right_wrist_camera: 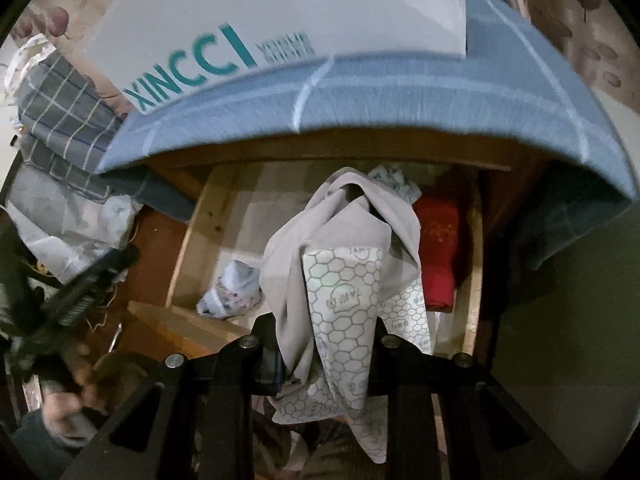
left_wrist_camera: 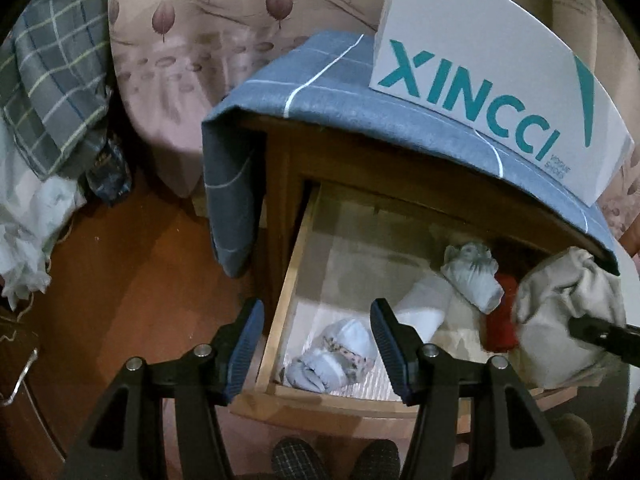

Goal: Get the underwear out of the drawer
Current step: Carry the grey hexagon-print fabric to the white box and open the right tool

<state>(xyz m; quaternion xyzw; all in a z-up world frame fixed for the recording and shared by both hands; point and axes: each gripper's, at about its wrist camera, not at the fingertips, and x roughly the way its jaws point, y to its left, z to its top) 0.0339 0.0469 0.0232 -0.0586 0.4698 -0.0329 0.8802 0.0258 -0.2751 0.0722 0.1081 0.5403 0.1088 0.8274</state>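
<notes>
Right claw (right_wrist_camera: pixel 326 360) is clamped on grey underwear (right_wrist_camera: pixel 344 232), raised over the open drawer (left_wrist_camera: pixel 280 300). Left claw (left_wrist_camera: pixel 318 344) hangs wide open, empty, above the drawer's front corner.

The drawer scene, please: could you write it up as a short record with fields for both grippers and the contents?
drawer: open, pulled out of a wooden nightstand
right gripper: shut on the grey underwear, lifted above the drawer
left gripper: open, empty, above the drawer's front left corner
left in drawer: light blue bundle near the front left, grey-blue bundle at the back, red item on the right
on top of nightstand: blue cloth, white XINCCI box
</notes>
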